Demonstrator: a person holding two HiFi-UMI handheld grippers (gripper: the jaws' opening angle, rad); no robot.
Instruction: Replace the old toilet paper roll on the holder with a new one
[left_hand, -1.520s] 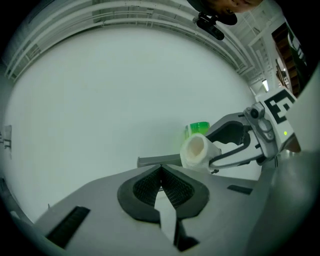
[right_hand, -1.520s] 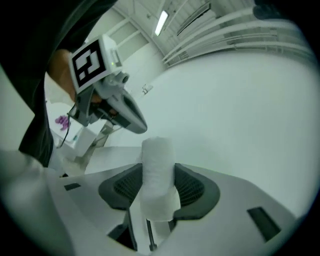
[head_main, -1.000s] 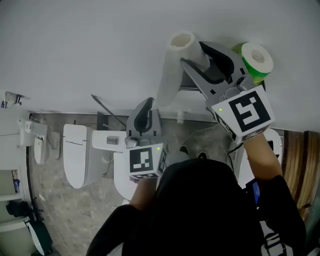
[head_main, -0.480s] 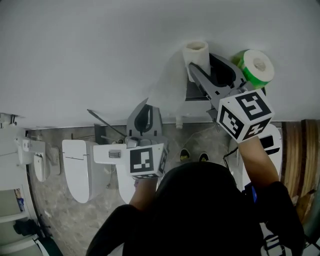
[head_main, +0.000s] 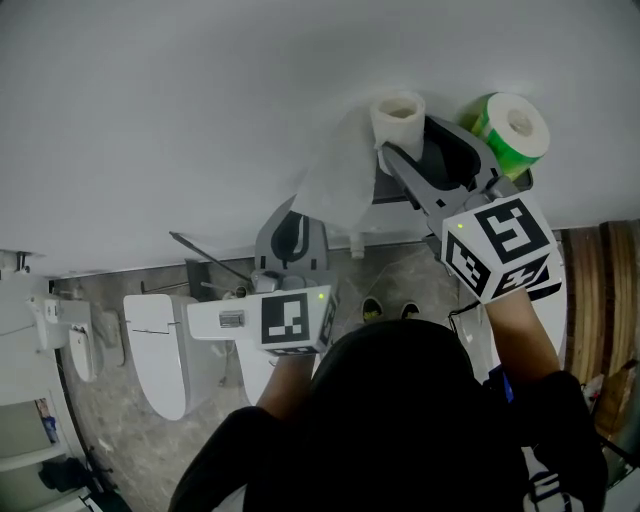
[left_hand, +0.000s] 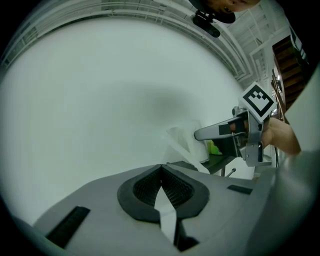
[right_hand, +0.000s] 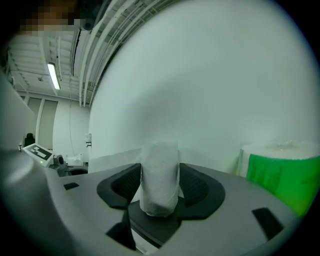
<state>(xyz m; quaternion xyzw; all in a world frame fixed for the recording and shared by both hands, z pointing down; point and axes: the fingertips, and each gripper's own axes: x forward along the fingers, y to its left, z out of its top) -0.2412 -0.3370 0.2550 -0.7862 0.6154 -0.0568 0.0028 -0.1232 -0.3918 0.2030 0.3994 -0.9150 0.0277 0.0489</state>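
The thin white old toilet paper roll (head_main: 398, 115) (right_hand: 159, 175) stands upright between the pads of my right gripper (head_main: 405, 135) (right_hand: 159, 187), close to the white wall. The jaws are opening, and the pads still touch the roll's sides. A loose paper tail (head_main: 335, 185) (left_hand: 182, 142) hangs from the roll toward the left. The dark holder (head_main: 392, 188) sits just under the roll. To its right is the new roll in green wrap (head_main: 510, 125) (right_hand: 282, 180). My left gripper (head_main: 290, 222) (left_hand: 161, 172) is shut and empty, level, short of the paper tail.
The white wall (head_main: 200, 100) fills the upper part of the head view. White toilets (head_main: 155, 350) stand on the grey floor below at the left. A wooden panel (head_main: 600, 300) runs down the right edge.
My right gripper has brought the old roll down and to the right, against the holder. The paper tail now spreads out to the left. My left gripper has shifted slightly.
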